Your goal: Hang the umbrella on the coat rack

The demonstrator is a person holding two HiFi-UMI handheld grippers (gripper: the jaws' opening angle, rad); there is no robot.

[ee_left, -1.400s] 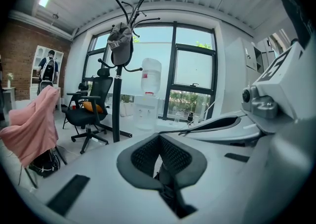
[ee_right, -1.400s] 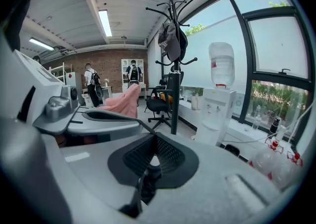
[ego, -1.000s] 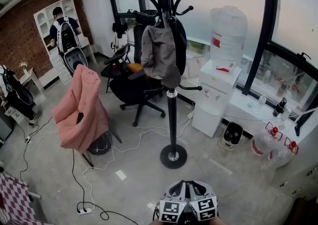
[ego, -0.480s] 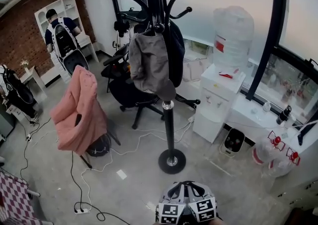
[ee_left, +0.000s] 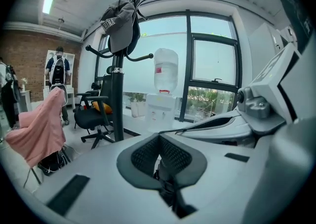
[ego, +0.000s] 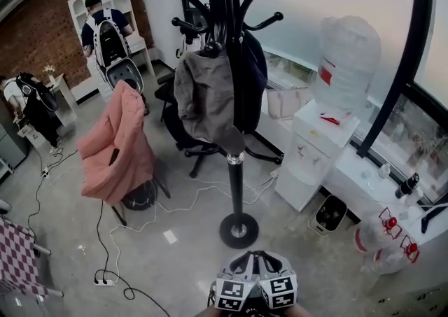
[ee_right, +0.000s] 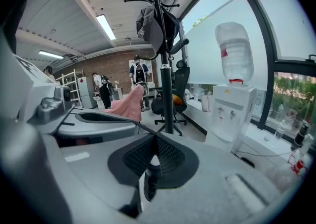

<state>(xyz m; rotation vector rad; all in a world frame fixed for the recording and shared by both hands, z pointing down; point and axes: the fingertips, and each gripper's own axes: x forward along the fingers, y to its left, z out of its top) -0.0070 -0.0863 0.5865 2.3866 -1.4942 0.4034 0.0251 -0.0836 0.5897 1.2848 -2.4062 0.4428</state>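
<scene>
The black coat rack point(ego: 233, 168) stands straight ahead on a round base point(ego: 239, 229); a grey garment point(ego: 204, 99) and a dark one hang from its upper hooks, and other curved hooks are bare. It also shows in the left gripper view as the coat rack point(ee_left: 117, 99) and in the right gripper view as the coat rack point(ee_right: 166, 89). My left gripper point(ego: 245, 264) and right gripper point(ego: 270, 264) sit side by side at the bottom edge, short of the base. Each is shut on a slim dark thing, apparently the folded umbrella point(ee_left: 167, 186) point(ee_right: 149, 181); most of it is hidden below the jaws.
A pink coat point(ego: 119, 148) drapes a chair at the left, and a black office chair point(ego: 199, 144) stands behind the rack. A water dispenser point(ego: 313, 155) with its bottle point(ego: 348, 64) is at the right by the windows. Cables point(ego: 112, 266) trail on the floor. A person with a backpack point(ego: 108, 29) stands far back.
Both grippers have moved together toward the coat rack, which now looks nearer and larger. Their grip looks the same.
</scene>
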